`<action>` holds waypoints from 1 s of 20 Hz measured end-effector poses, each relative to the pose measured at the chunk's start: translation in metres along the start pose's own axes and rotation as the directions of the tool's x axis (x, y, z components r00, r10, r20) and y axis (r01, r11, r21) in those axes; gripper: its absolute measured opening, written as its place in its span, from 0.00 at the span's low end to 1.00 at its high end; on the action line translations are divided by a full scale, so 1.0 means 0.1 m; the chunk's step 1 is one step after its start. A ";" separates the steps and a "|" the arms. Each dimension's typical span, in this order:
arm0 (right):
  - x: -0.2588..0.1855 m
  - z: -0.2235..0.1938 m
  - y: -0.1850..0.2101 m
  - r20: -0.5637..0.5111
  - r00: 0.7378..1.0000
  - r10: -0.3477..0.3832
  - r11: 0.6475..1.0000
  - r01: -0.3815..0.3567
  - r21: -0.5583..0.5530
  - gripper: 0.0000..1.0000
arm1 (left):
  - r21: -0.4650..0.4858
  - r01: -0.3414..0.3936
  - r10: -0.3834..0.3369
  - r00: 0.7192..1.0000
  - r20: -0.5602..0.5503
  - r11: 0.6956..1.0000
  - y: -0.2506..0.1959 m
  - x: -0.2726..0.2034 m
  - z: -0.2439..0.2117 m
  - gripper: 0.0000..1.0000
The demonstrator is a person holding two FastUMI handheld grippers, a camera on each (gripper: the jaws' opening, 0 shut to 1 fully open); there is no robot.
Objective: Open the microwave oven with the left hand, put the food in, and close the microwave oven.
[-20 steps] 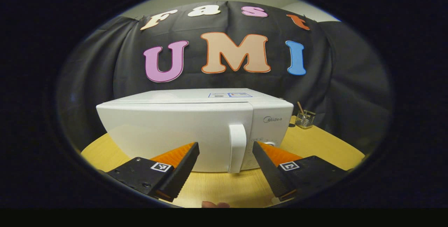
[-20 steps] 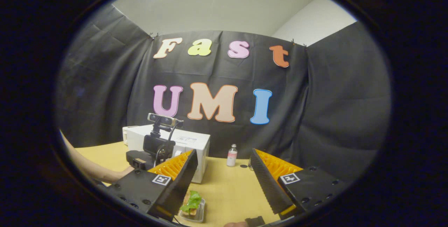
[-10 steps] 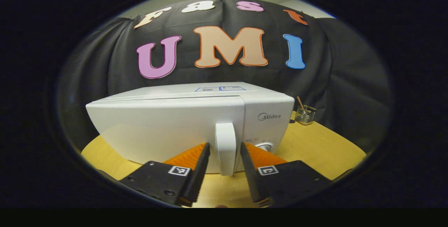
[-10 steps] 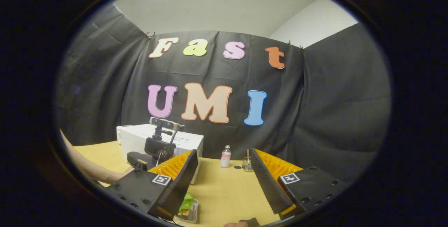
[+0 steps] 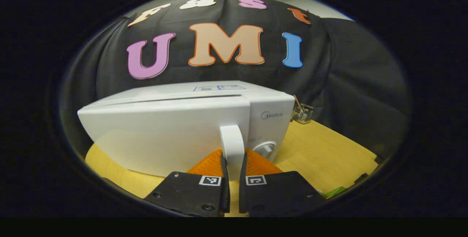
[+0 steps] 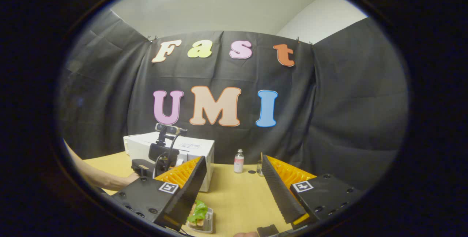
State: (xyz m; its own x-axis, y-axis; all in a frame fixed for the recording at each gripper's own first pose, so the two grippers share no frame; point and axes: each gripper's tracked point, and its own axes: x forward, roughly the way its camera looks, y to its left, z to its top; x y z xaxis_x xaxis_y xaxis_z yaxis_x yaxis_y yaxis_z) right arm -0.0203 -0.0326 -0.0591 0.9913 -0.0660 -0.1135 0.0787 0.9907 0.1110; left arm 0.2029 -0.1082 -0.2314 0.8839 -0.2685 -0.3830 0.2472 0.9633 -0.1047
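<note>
Microwave oven (image 5: 175,127) across centre of left gripper view, white, standing on yellow table (image 5: 321,149), door (image 5: 161,138) now parted a little from body: dark gap along top edge, not there half a second ago. Same oven small at middle left of right gripper view (image 6: 190,147), partly behind the other gripper with its camera mount. Door handle (image 5: 232,143) just below centre of left gripper view, upright, white. Left gripper (image 5: 232,171) at bottom centre, fingers drawn narrow and pressed on lower part of handle from both sides; a second ago wide apart with handle between but untouched, half a second ago closer on each side, now clamped. Meaning for task, as judgement: grasp made and opening just begun, door only cracked, swing outward about the hinge at frame left most likely next; pull along an arc and not straight back, otherwise slip off the smooth handle possible. Right gripper (image 6: 234,189) at bottom of right gripper view, fingers wide apart, nothing between them, hovering above table much as before. Food (image 6: 199,215) at lower centre-left of right gripper view, green leaf on something in small clear tray (image 6: 208,224), on table just beside left finger, not yet picked up. Small bottle (image 6: 238,161) and glass jar (image 5: 302,112) farther back by wall.
</note>
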 end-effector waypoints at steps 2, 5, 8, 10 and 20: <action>-0.01 0.00 0.01 -0.007 1.000 0.015 1.000 -0.015 -0.004 0.96 | 0.022 0.009 -0.010 0.999 0.044 1.000 -0.02 -0.41 -0.07 0.07; -0.03 -0.03 0.05 -0.013 0.998 0.054 0.998 -0.054 0.015 0.93 | 0.012 -0.014 0.014 1.000 0.022 1.000 0.18 -1.06 -0.34 0.10; -0.05 -0.08 0.19 -0.021 0.993 0.119 0.990 -0.117 0.076 0.93 | -0.023 -0.093 0.093 0.996 -0.008 0.995 0.51 -1.65 -0.56 0.07; -0.05 -0.17 0.31 -0.038 0.985 0.168 0.982 -0.164 0.092 0.96 | -0.045 -0.181 0.180 0.984 -0.012 0.983 0.82 -1.99 -0.66 0.10; -0.15 -0.41 0.92 -0.091 0.926 0.366 0.928 -0.357 0.105 0.93 | -0.107 -0.338 0.335 0.941 -0.044 0.935 1.98 -2.83 -0.95 0.07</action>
State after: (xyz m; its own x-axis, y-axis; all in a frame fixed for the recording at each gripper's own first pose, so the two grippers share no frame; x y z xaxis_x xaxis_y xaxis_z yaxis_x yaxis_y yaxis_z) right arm -0.0325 0.0647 -0.0880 0.9372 0.3125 -0.1547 -0.2696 0.9308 0.2469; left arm -0.0357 0.1582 -0.2311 0.8973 0.0703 -0.4359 -0.1099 0.9917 -0.0663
